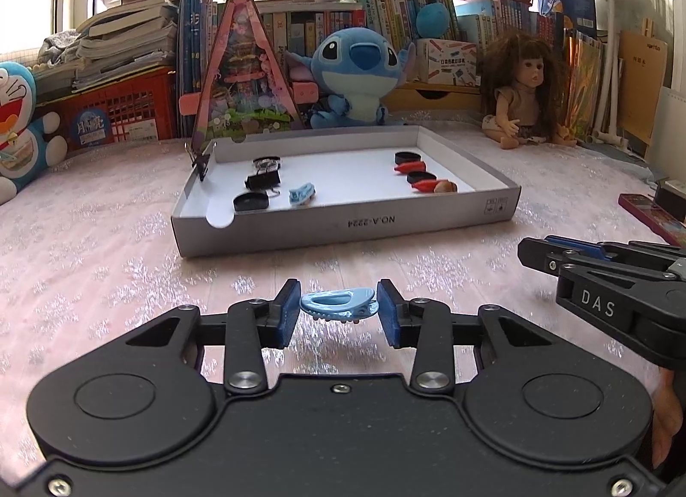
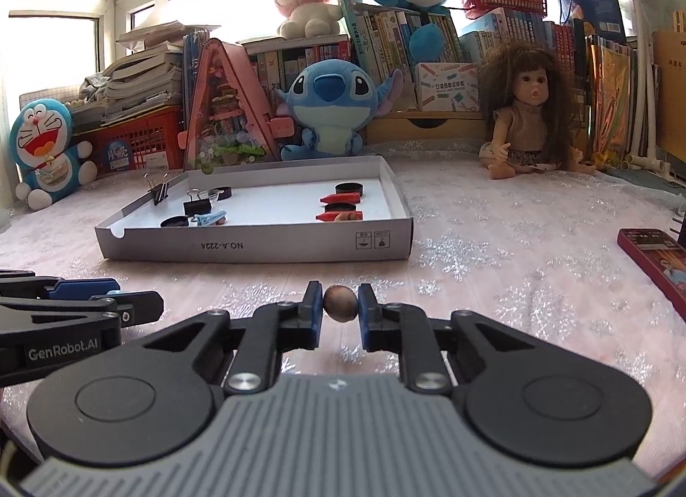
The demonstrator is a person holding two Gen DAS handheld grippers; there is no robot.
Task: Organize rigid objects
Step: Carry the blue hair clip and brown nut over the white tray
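Note:
My left gripper (image 1: 338, 308) is shut on a light blue hair clip (image 1: 338, 304), held just above the pink cloth in front of the grey box lid (image 1: 343, 227). My right gripper (image 2: 340, 304) is shut on a small brown nut (image 2: 340, 303), also in front of the lid (image 2: 257, 246). Inside the lid lie black caps (image 1: 251, 200), a black binder clip (image 1: 263, 180), another blue hair clip (image 1: 302, 193), red pieces (image 1: 424, 184) and a brown nut (image 1: 446, 187). The right gripper shows at the right edge of the left wrist view (image 1: 600, 278).
Plush toys (image 1: 356, 73), a doll (image 1: 527, 90), a pink triangular frame (image 1: 244, 73), book stacks and red crates (image 1: 115, 111) line the far side. A red flat case (image 2: 656, 257) lies on the cloth at the right. A binder clip (image 2: 158, 190) stands on the lid's left rim.

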